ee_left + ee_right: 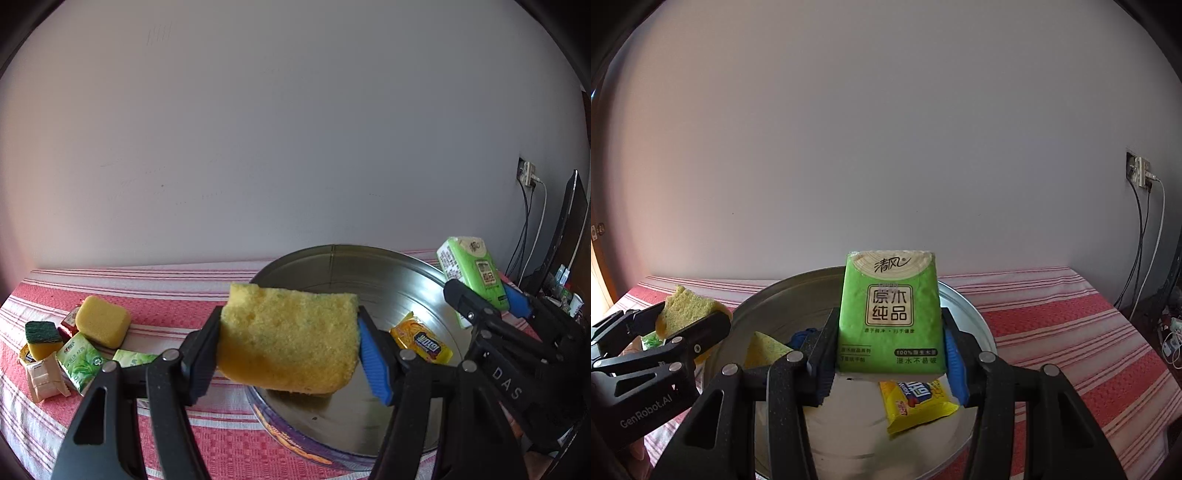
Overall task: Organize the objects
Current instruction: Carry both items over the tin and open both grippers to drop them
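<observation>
Left gripper (290,341) clenched on a yellow sponge (290,338), pads pressing its two short ends so the long axis runs straight across between the fingers; sponge hangs clear of any surface, over the near-left rim of the round metal tin (369,266). Right gripper (888,343) likewise clamped, on an upright green tissue pack (890,314), long axis standing up, gripped low on its sides and held above the tin's middle. One yellow snack packet (916,402) already lies on the tin floor, directly below and slightly right of the tissue pack. Judgement: both items are on the way into the tin — the drop point lies straight down from each gripper, so the coming move is a lowering, not a reach. Right hand is the nearer to open floor; the left sits at the rim and probably needs a small carry inward first. Left on the striped cloth (221,435), well apart from the tin: another yellow sponge block (103,321), a green-topped scouring sponge (43,339), several small packets (79,360) — still to be gathered.
</observation>
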Motion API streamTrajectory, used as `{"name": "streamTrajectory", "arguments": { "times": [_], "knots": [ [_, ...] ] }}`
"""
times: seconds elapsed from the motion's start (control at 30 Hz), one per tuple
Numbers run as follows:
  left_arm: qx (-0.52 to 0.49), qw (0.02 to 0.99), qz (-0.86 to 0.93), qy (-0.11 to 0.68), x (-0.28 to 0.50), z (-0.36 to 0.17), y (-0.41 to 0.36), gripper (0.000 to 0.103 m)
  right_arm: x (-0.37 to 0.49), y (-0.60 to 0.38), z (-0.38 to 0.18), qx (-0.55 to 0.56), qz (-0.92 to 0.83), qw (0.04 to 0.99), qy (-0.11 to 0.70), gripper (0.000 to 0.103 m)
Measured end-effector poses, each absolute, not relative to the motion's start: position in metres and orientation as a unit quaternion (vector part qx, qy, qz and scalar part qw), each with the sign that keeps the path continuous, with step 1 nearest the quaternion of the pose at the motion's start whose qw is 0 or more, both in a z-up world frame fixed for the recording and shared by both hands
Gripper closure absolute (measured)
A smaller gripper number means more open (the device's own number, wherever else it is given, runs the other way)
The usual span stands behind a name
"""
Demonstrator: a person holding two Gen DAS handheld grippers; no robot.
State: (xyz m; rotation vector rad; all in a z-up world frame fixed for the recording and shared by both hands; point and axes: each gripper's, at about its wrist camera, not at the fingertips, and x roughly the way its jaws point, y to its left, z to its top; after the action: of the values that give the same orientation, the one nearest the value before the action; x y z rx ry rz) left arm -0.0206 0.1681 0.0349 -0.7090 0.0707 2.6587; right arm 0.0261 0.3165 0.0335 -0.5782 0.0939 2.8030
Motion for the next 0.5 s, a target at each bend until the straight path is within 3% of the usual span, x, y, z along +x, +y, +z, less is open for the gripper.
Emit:
{"name": "streamTrajectory", "arguments": {
  "times": [0.5],
  "knots": [
    [-0.26,0.191,0.945,0.053,-0.027,0.014,0.213,0.036,0.012,0.328,0.029,-0.236,0.957,0.167,0.013,0.051]
  ]
}}
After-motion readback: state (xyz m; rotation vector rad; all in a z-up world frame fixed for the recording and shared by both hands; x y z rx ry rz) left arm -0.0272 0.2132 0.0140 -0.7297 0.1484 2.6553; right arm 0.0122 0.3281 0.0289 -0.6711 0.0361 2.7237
